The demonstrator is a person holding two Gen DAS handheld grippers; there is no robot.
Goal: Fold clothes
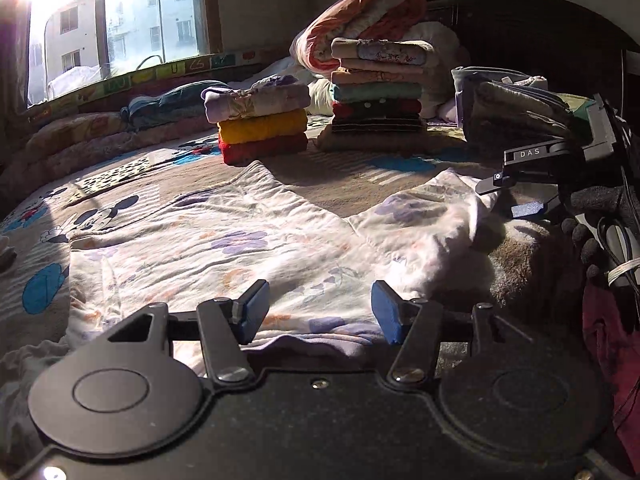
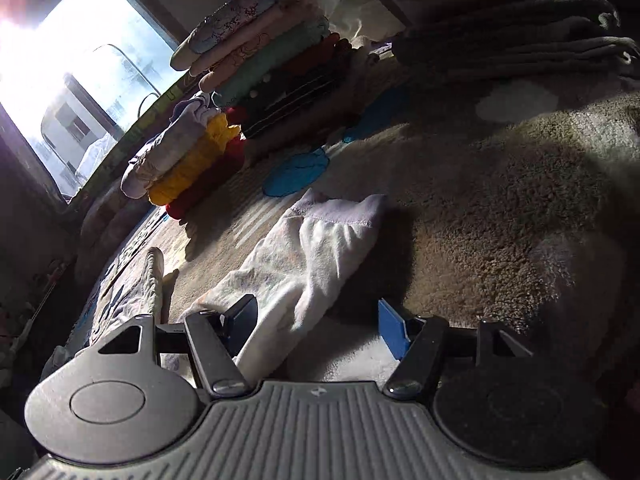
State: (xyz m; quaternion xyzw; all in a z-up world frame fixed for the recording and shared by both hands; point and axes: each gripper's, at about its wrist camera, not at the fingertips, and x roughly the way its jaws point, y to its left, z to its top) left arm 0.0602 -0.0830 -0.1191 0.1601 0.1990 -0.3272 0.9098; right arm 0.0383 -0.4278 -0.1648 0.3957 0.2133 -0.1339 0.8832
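Observation:
A white garment (image 1: pixel 248 240) with purple flowers lies spread flat on the bed, two legs pointing away from me. My left gripper (image 1: pixel 320 312) stands open just over its near purple hem, nothing between the blue pads. At the right, a gloved hand holds my right gripper (image 1: pixel 511 197) at the end of the right leg. In the right wrist view that leg (image 2: pixel 304 264), with its purple cuff, runs down between the fingers of the open right gripper (image 2: pixel 319 322) and lies against the left finger. It is not pinched.
Behind the garment stand folded stacks: purple, yellow and red (image 1: pixel 262 128), a taller mixed stack (image 1: pixel 378 88) and a grey pile (image 1: pixel 516 112) at the right. A rolled quilt (image 1: pixel 360 20) lies behind them. The cartoon-print bedcover (image 1: pixel 100 212) extends left, towards the window (image 1: pixel 120 28).

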